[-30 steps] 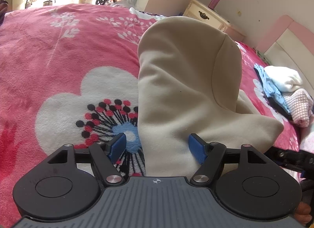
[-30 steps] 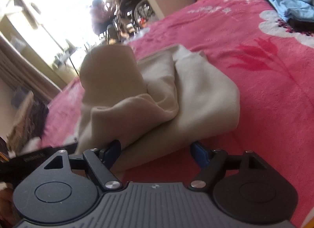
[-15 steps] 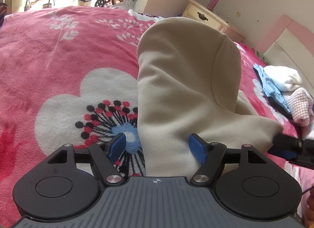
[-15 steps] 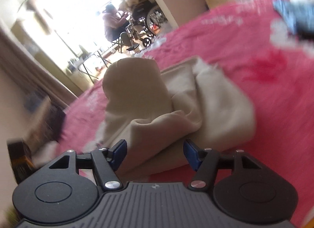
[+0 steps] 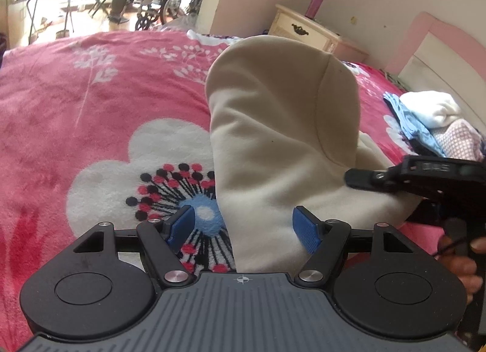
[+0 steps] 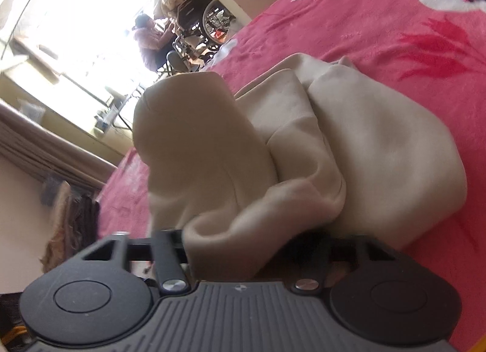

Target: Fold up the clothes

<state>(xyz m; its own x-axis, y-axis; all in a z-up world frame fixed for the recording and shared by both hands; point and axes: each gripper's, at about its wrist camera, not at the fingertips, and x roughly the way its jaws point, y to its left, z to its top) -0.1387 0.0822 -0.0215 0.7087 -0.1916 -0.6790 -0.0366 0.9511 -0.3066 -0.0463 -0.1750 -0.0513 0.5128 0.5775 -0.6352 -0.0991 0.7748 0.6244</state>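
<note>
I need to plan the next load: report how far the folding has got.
Done: nothing looks folded; the cream garment lies bunched on the pink blanket.
In hand: the right gripper is closing on a fold of it, while the left gripper stands open over its near edge, gripping nothing.
Left: the whole fold, plus the pile by the headboard.

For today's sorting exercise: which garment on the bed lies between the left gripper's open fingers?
The cream garment, spread beside the blanket's flower; the other clothes are piled by the headboard.

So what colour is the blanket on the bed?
The blanket is bright pink with white flowers; one has a blue centre ringed by black and red dots. Clearest in the left wrist view.
</note>
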